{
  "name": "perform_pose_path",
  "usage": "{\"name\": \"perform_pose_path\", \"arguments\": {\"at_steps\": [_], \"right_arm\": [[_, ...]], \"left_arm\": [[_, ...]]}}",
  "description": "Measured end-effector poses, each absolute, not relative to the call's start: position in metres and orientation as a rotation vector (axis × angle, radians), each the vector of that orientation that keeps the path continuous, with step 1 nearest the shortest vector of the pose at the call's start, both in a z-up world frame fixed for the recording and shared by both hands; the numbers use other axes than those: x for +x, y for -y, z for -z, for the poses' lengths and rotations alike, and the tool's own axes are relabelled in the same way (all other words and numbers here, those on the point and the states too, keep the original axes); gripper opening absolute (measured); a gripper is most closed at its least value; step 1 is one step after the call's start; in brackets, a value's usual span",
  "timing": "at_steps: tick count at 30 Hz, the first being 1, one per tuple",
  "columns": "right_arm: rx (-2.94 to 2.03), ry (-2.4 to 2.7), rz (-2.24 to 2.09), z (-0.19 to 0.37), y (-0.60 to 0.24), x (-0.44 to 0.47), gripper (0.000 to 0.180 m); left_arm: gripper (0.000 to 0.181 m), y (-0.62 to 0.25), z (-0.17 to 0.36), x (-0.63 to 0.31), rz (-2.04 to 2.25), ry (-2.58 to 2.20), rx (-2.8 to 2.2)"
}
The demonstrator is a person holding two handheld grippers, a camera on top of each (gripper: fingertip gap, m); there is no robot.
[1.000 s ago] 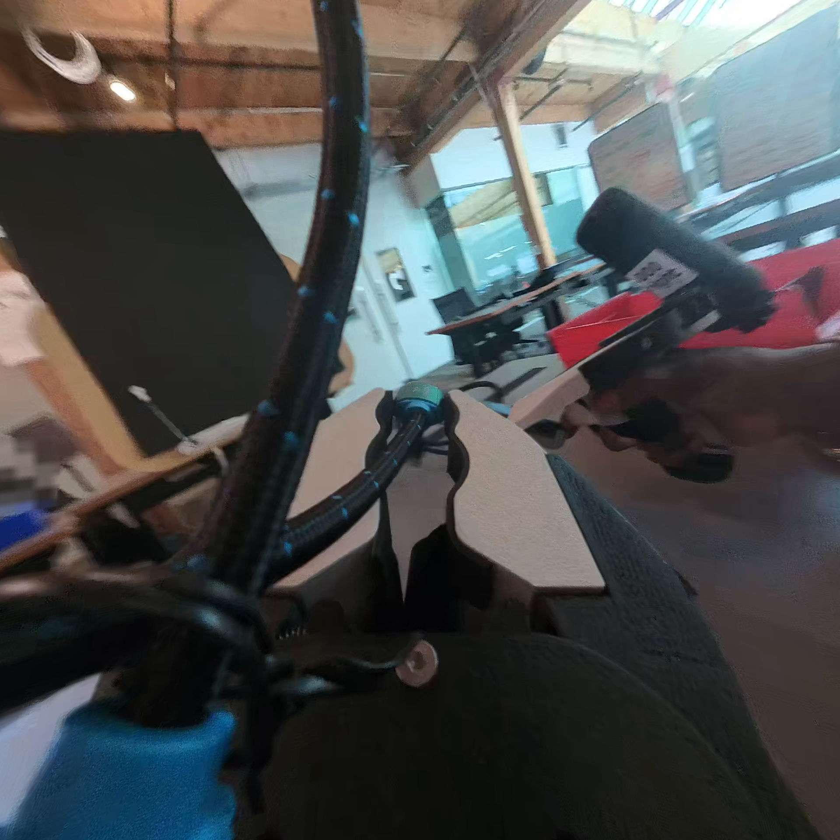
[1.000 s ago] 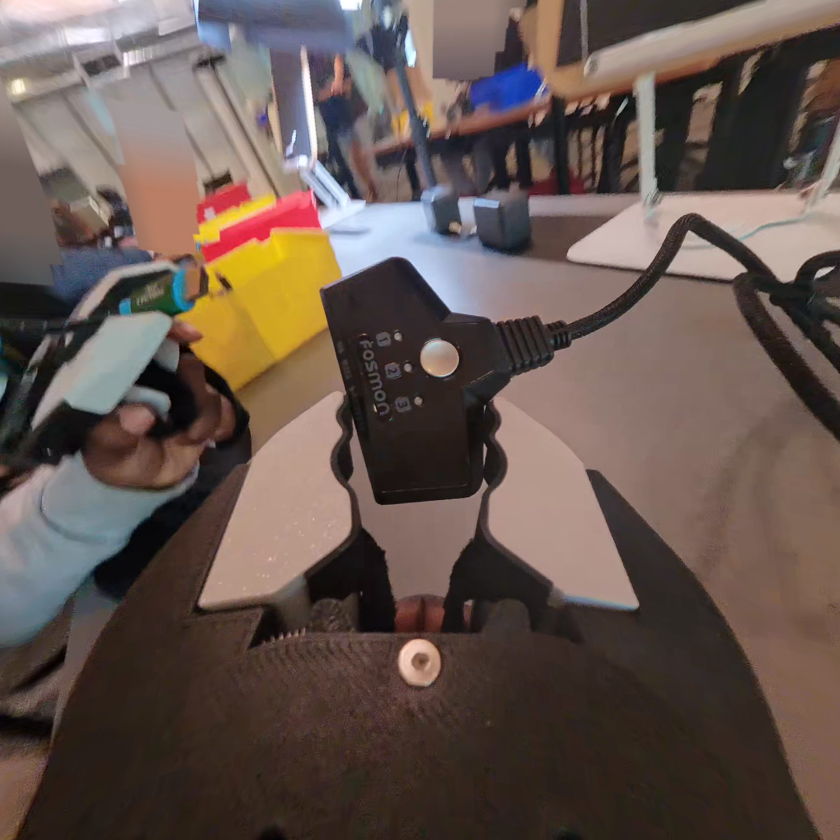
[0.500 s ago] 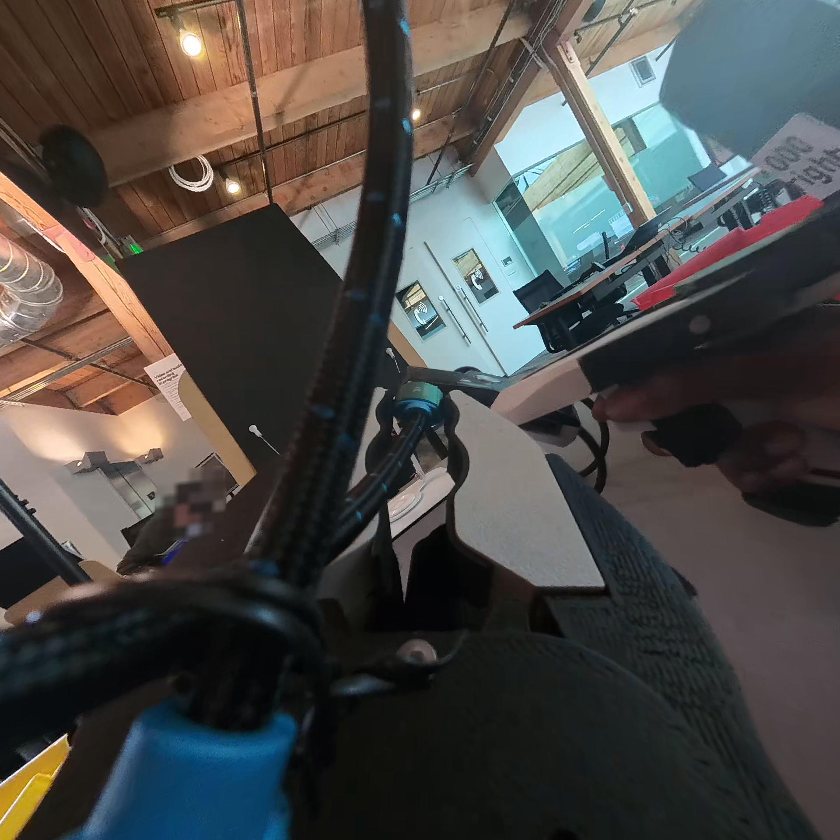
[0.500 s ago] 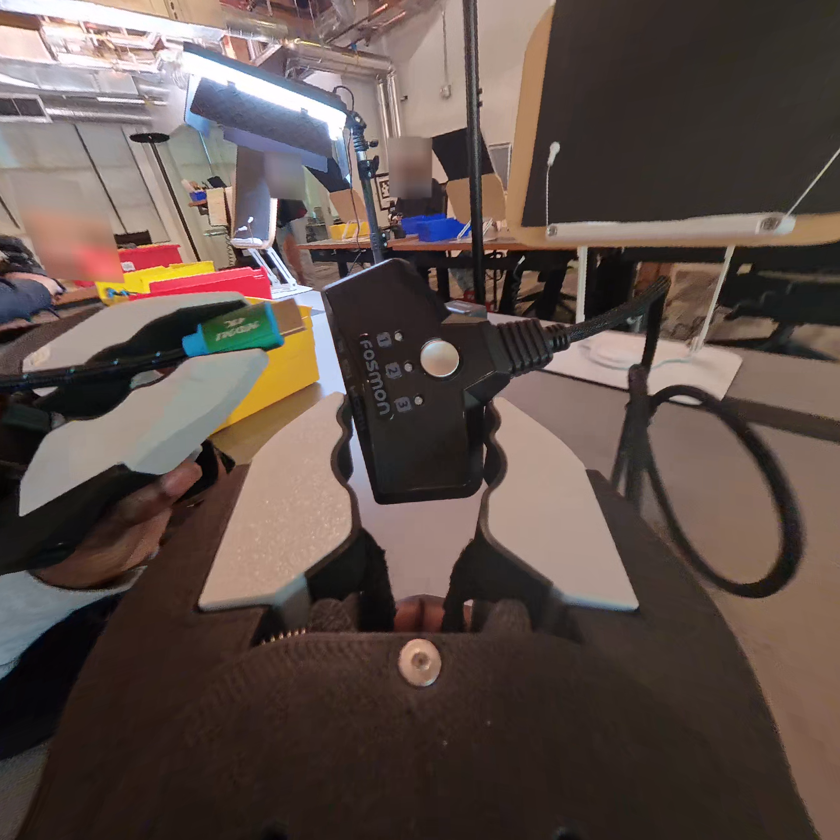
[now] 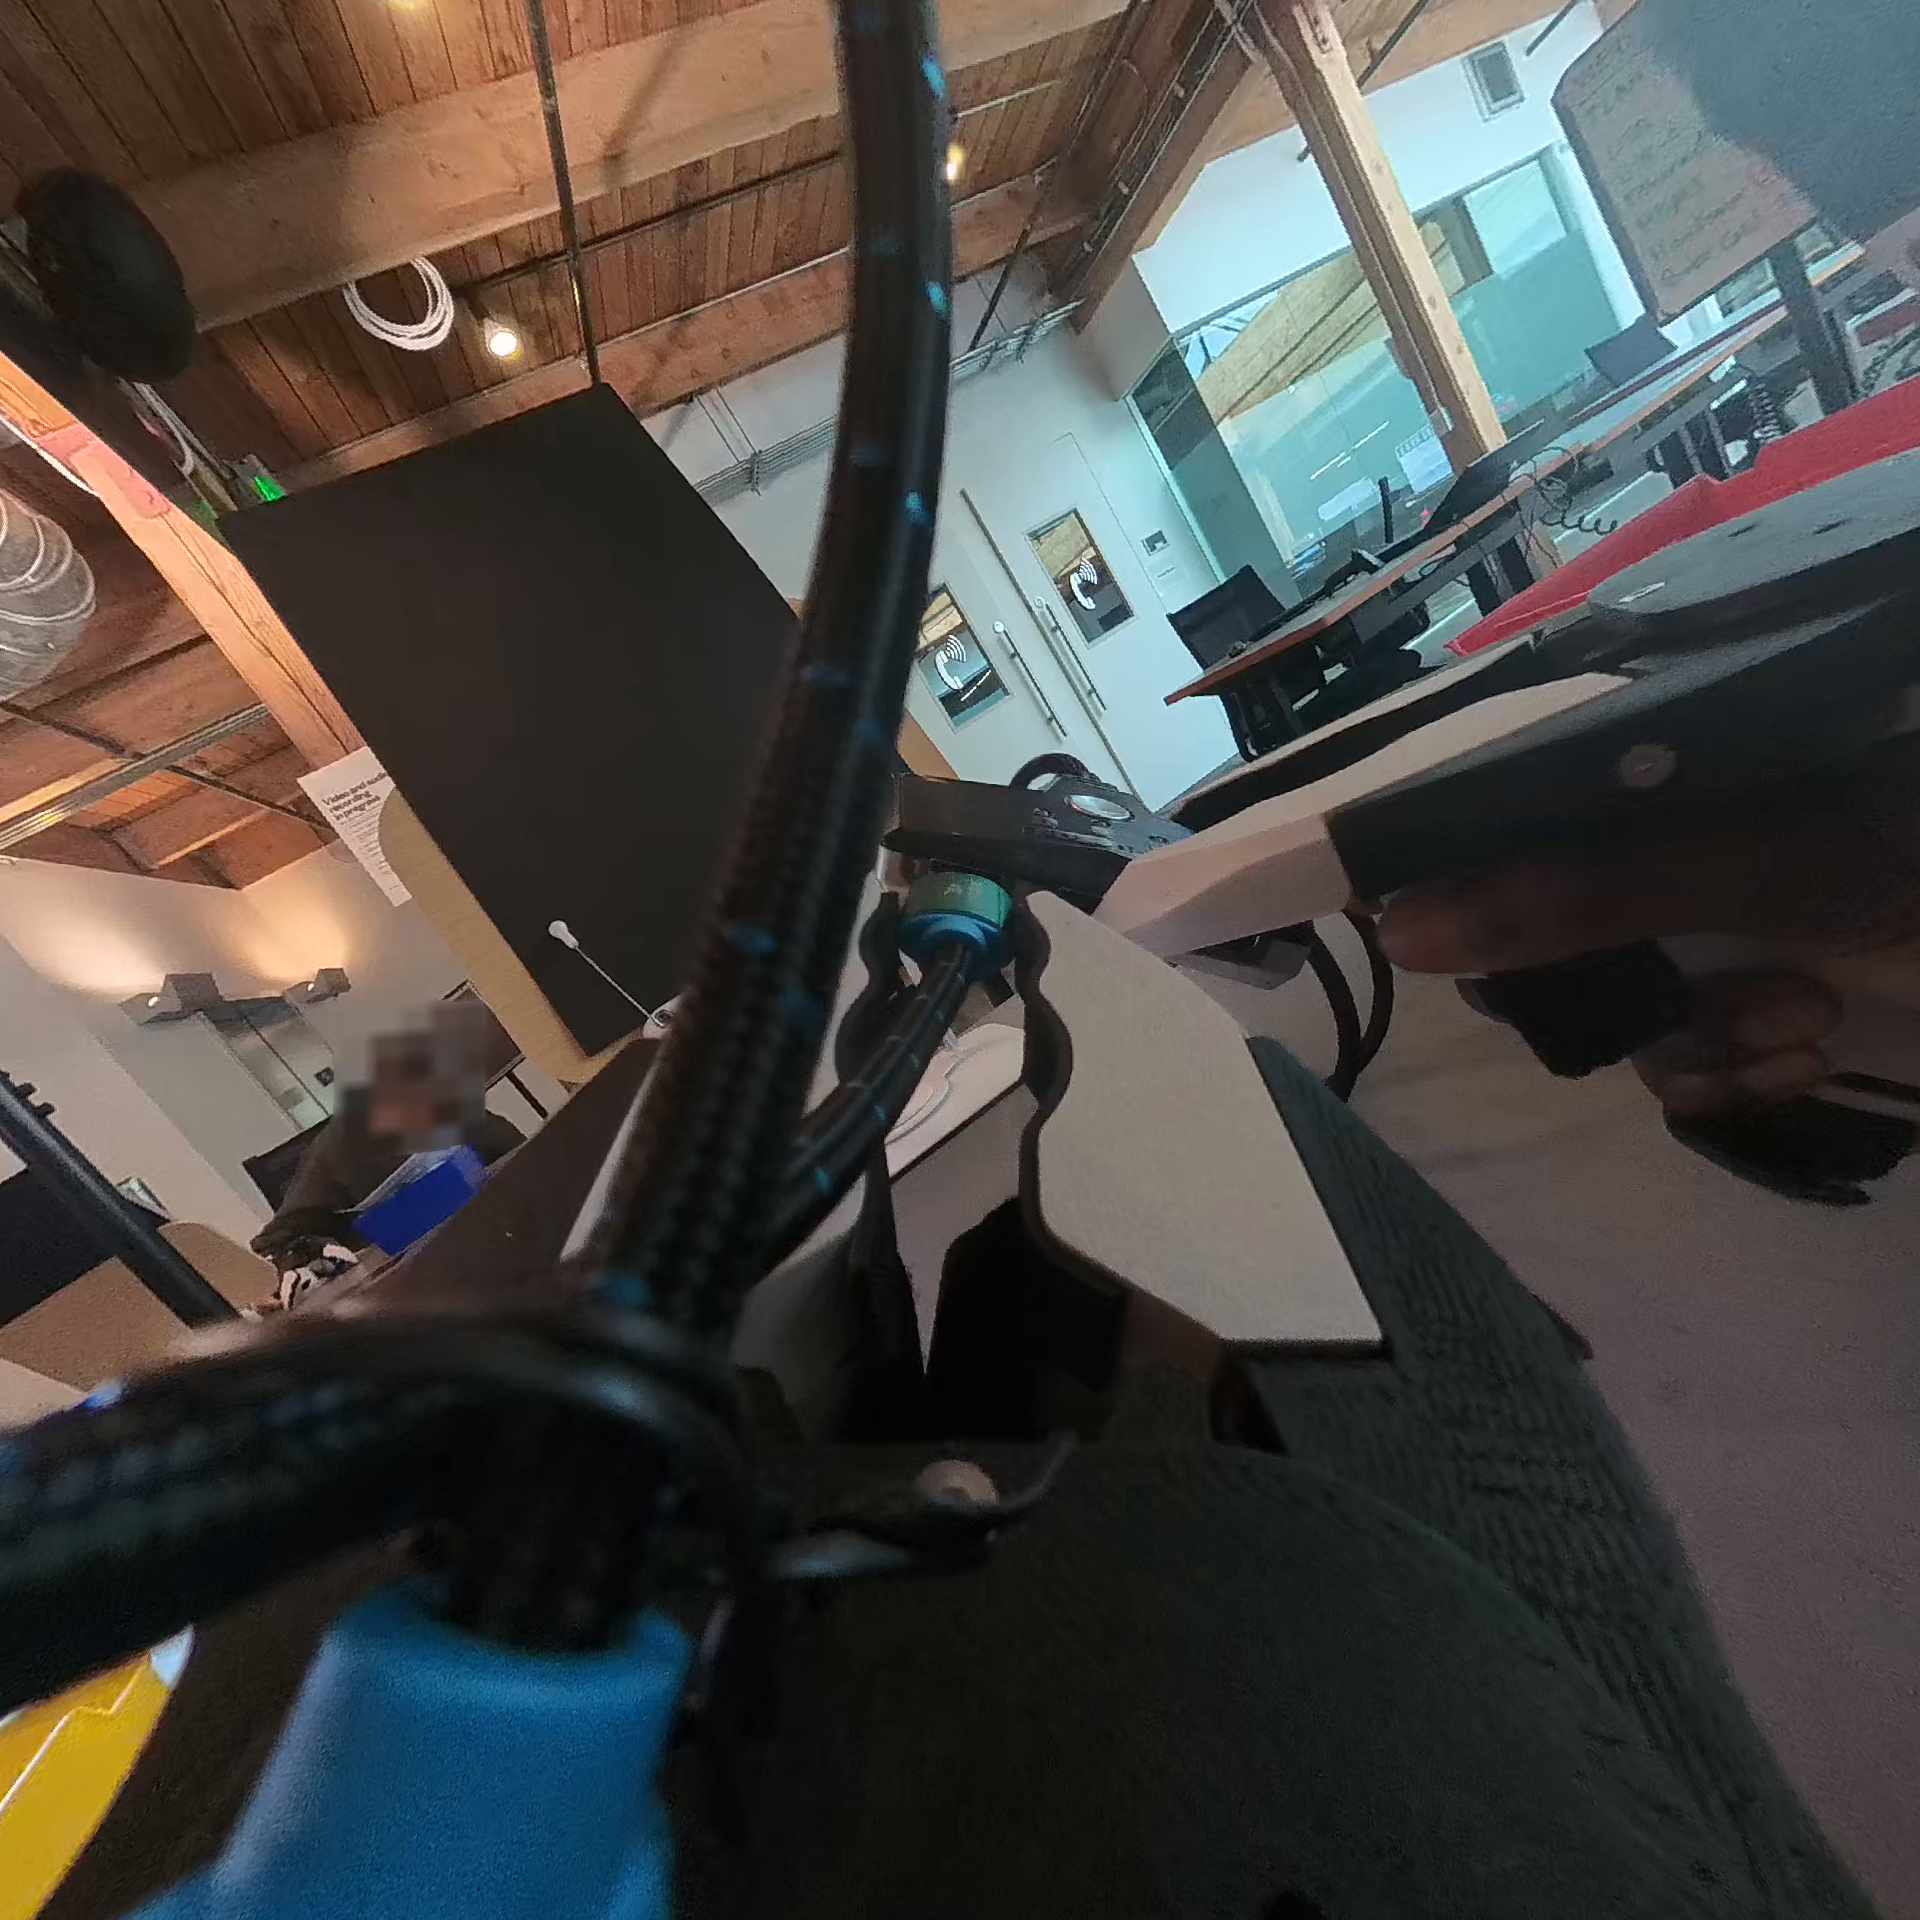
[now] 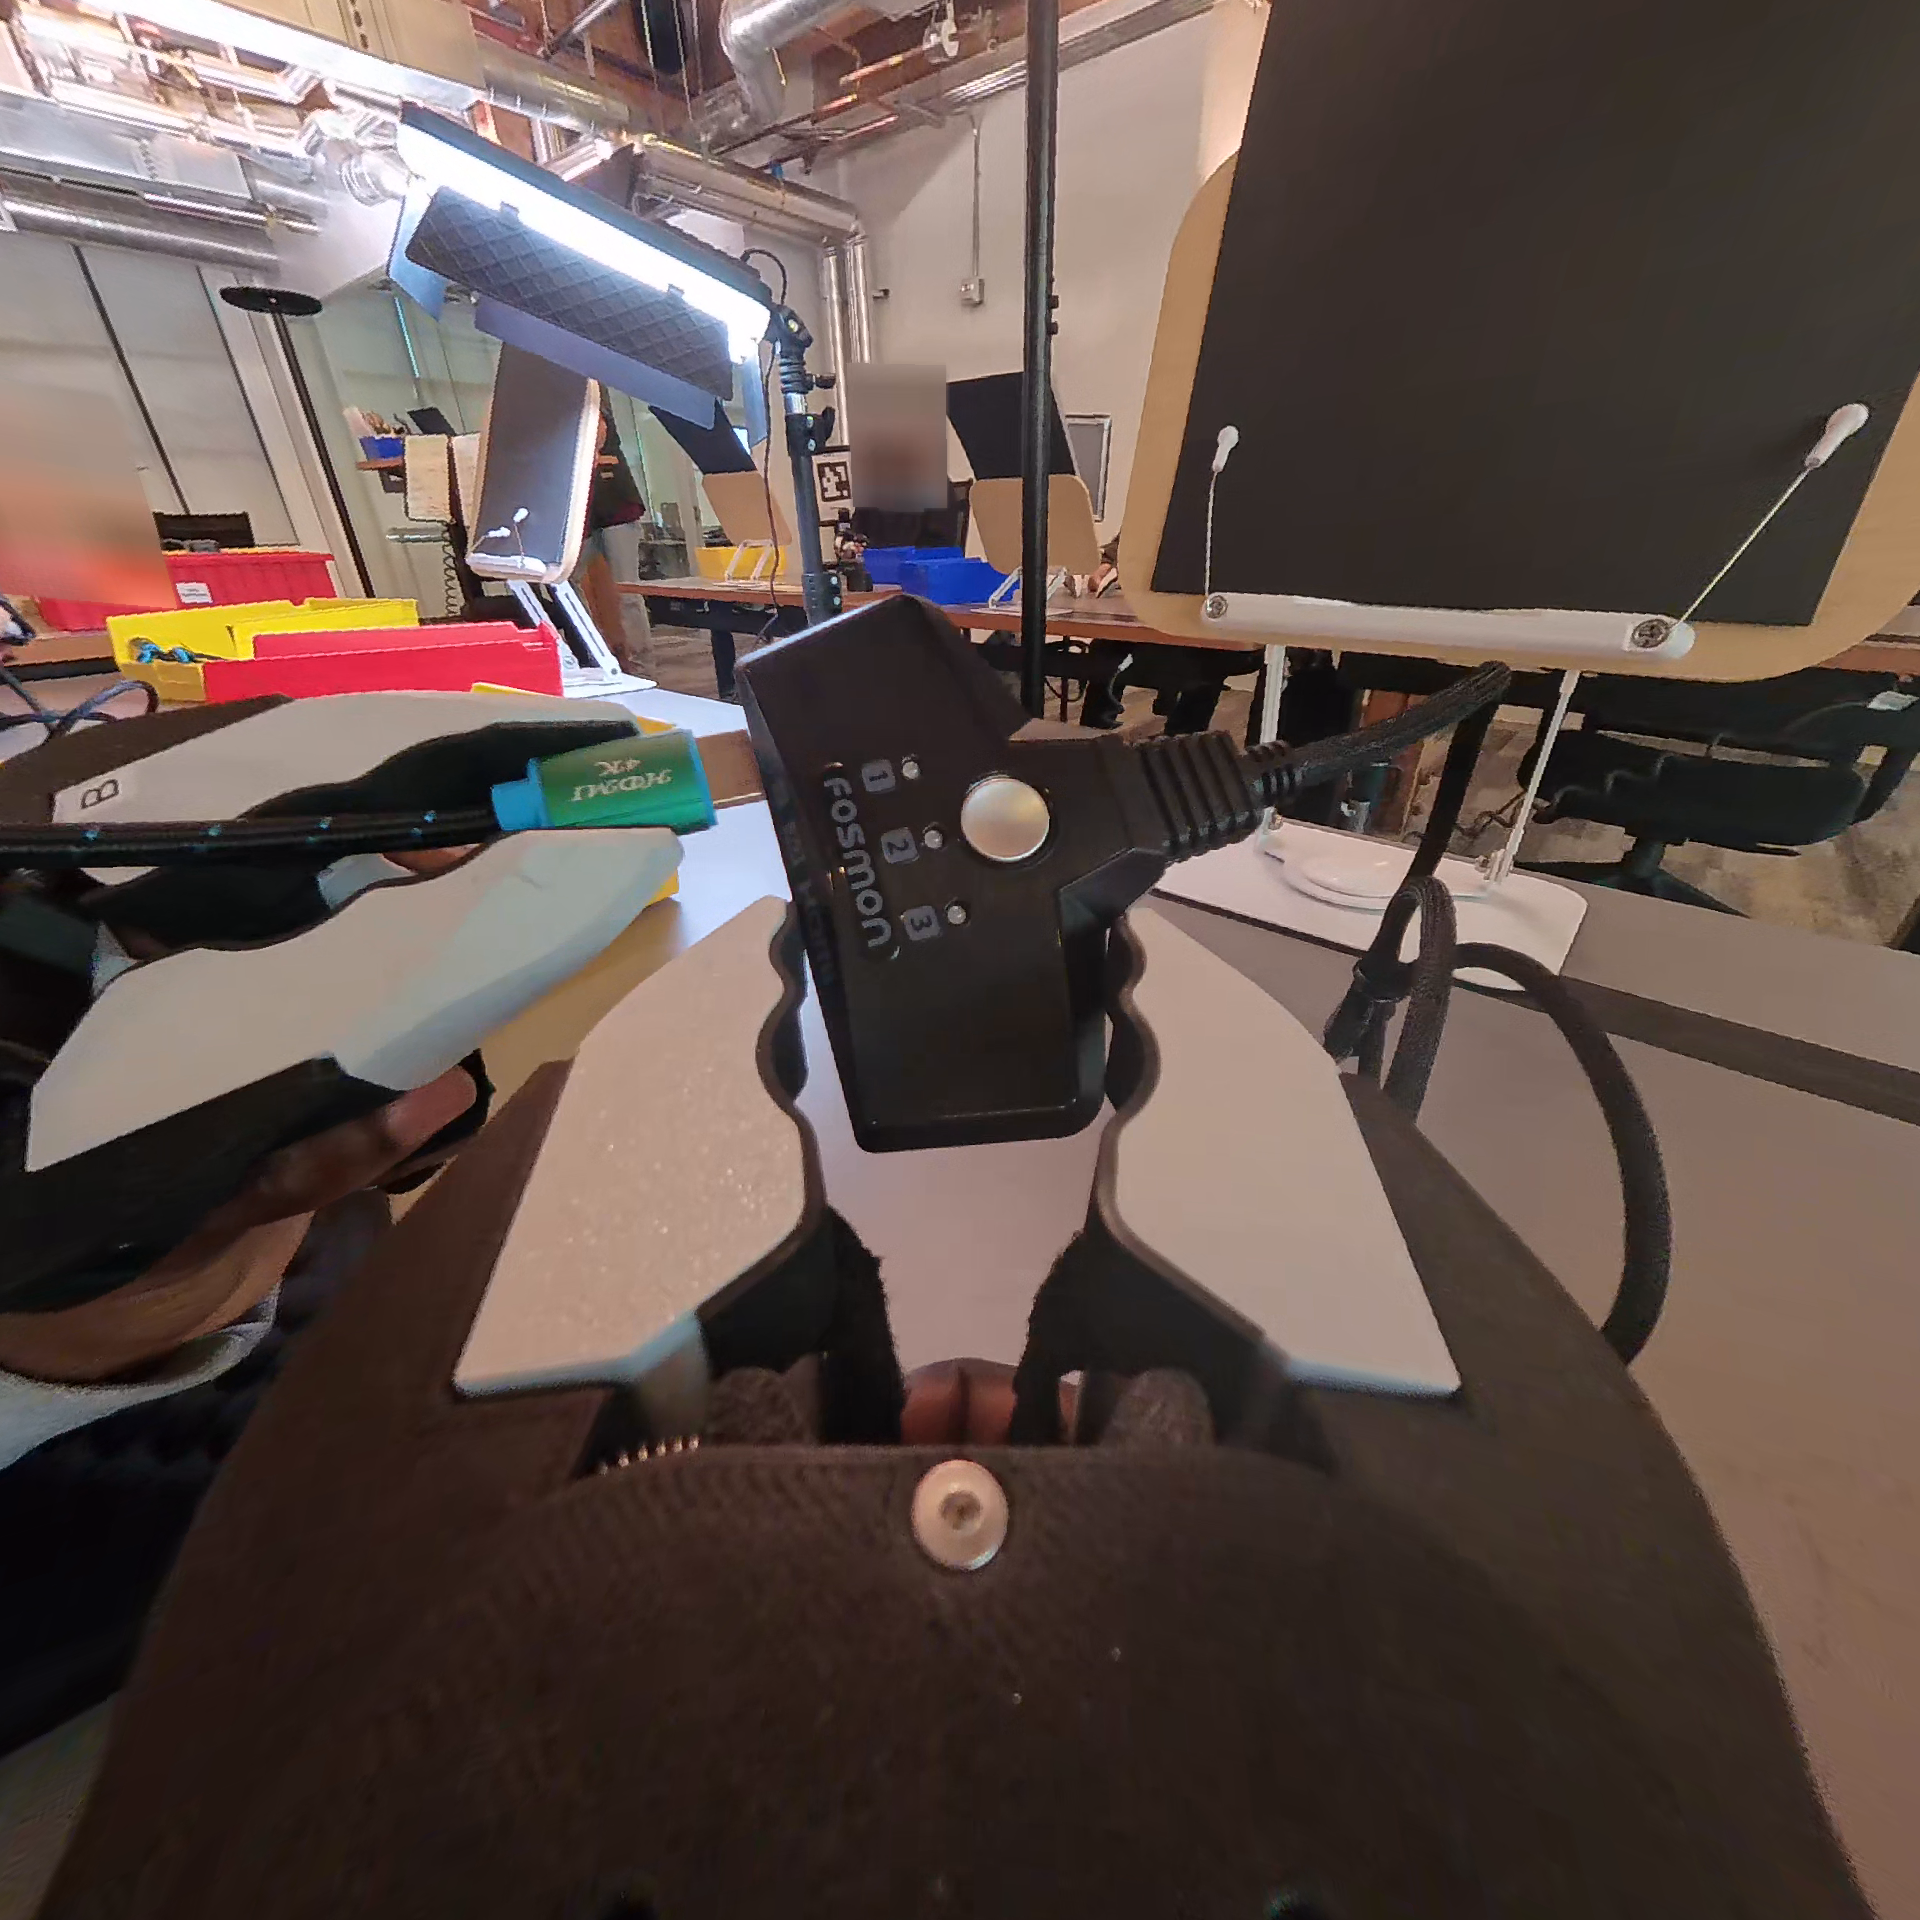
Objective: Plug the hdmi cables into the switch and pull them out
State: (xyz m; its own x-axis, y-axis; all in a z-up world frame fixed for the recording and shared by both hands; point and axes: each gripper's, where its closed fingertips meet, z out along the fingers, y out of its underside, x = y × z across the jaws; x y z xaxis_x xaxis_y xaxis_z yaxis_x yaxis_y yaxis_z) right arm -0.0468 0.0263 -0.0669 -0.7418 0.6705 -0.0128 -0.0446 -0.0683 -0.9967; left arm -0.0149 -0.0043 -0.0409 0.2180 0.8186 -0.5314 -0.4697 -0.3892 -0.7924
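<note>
My right gripper (image 6: 951,935) is shut on the black HDMI switch (image 6: 966,997) and holds it above the table, with its own black cable (image 6: 1351,743) leading off to the right. My left gripper (image 6: 644,810) comes in from the left, shut on a green and blue HDMI plug (image 6: 603,795). The plug's metal tip is right at the switch's left side; I cannot tell whether it has entered a port. In the left wrist view my left gripper (image 5: 951,925) holds the plug (image 5: 951,904) just below the switch (image 5: 1029,831). The braided cable (image 5: 831,727) loops close to the camera.
A black board on a white stand (image 6: 1507,312) is at the back right, on the grey table (image 6: 1714,1195). A coiled black cable (image 6: 1621,1122) lies to the right of the switch. Yellow and red bins (image 6: 312,649) sit at the left. A light panel on a stand (image 6: 582,281) is behind.
Both grippers have lifted and tilted upward. My left gripper has carried the plug closer, from well left of the switch to right against its left side.
</note>
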Motion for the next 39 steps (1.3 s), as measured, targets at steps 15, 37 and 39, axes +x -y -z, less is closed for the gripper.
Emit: {"name": "perform_pose_path", "arguments": {"at_steps": [15, 37, 39], "right_arm": [[-0.522, 1.809, -1.918, 0.072, -0.024, -0.037, 0.053], [-0.405, 1.938, -1.729, 0.088, -0.027, -0.045, 0.052], [-0.480, 1.995, -1.711, 0.092, -0.031, -0.052, 0.052]], "left_arm": [[0.020, 0.001, 0.041, -0.009, -1.477, 0.247, -1.367], [0.022, 0.004, 0.060, -0.025, -1.326, 0.317, -1.453], [0.030, 0.000, 0.069, -0.029, -1.174, 0.380, -1.508]]}}
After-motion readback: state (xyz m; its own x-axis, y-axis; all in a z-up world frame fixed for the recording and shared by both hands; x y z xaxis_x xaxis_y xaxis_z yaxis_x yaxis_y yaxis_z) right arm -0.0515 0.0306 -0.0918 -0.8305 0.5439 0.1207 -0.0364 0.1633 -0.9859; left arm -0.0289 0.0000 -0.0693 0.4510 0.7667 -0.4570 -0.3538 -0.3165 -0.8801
